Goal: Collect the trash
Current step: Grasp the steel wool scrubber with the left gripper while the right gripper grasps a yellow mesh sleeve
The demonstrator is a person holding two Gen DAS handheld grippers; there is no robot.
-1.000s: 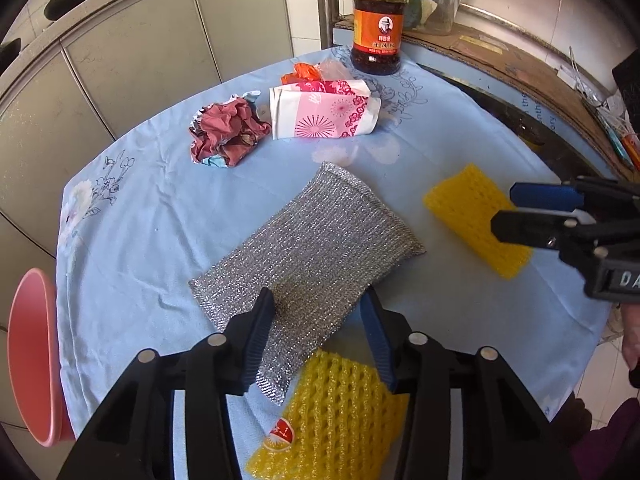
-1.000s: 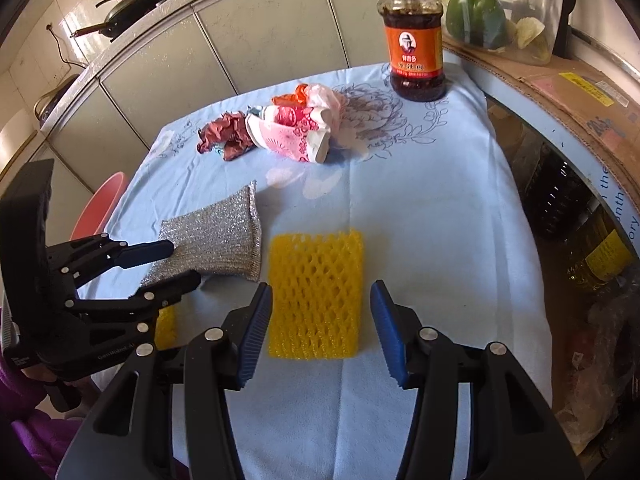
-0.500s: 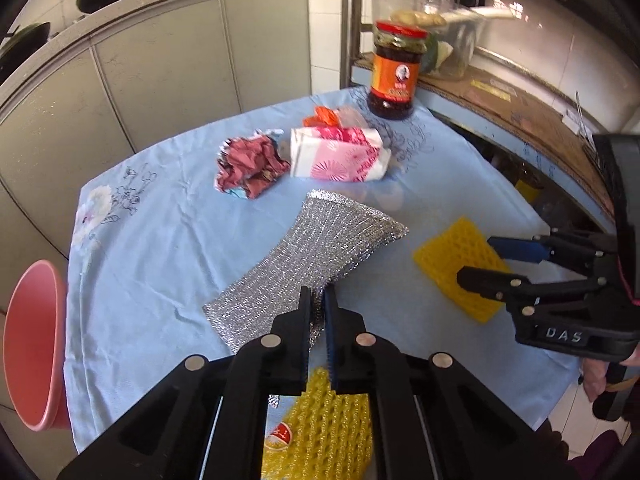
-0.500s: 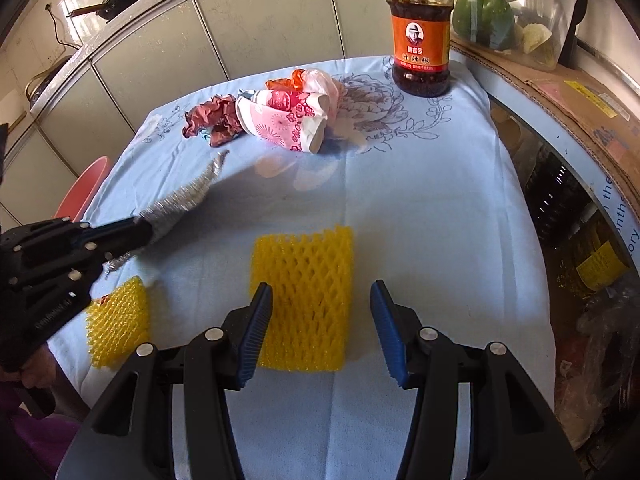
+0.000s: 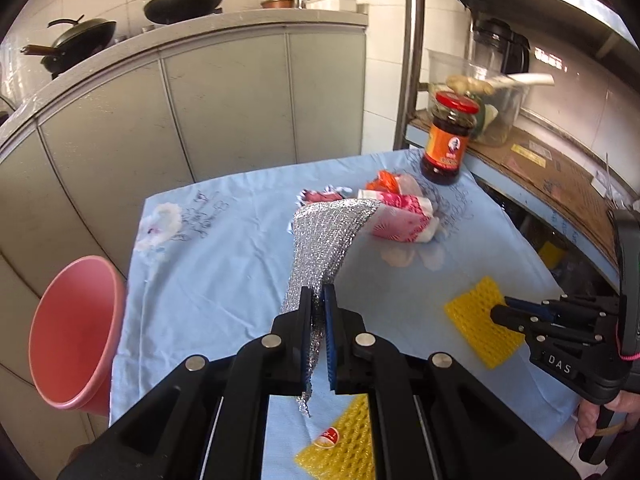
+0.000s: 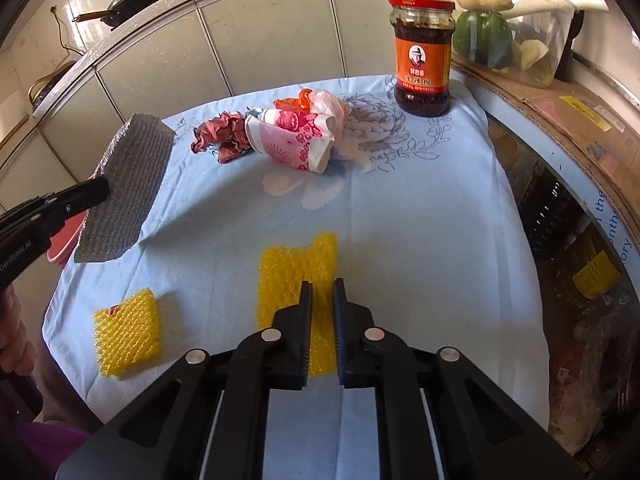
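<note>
My left gripper (image 5: 318,300) is shut on a silver mesh scouring cloth (image 5: 328,236) and holds it up off the blue tablecloth; from the right wrist view the cloth (image 6: 128,188) hangs at the left. My right gripper (image 6: 322,292) is closing its jaws on a yellow foam net (image 6: 296,276), which bunches up between the pads. A second yellow foam net (image 6: 128,332) with a red sticker lies near the table's front left corner. At the far side lie a crumpled red paper (image 6: 224,140), a pink paper cup (image 6: 296,140) and an orange plastic bag (image 6: 320,100).
A pink bin (image 5: 76,332) stands beside the table's left edge. A red-lidded sauce jar (image 6: 422,52) stands at the far right corner. A cardboard-covered shelf (image 6: 560,112) with a clear tub of vegetables runs along the right. Grey cabinets with woks on top stand behind.
The left gripper shut on the silver cloth and lifted it off the table. The right gripper's jaws closed onto the yellow foam net, bunching it.
</note>
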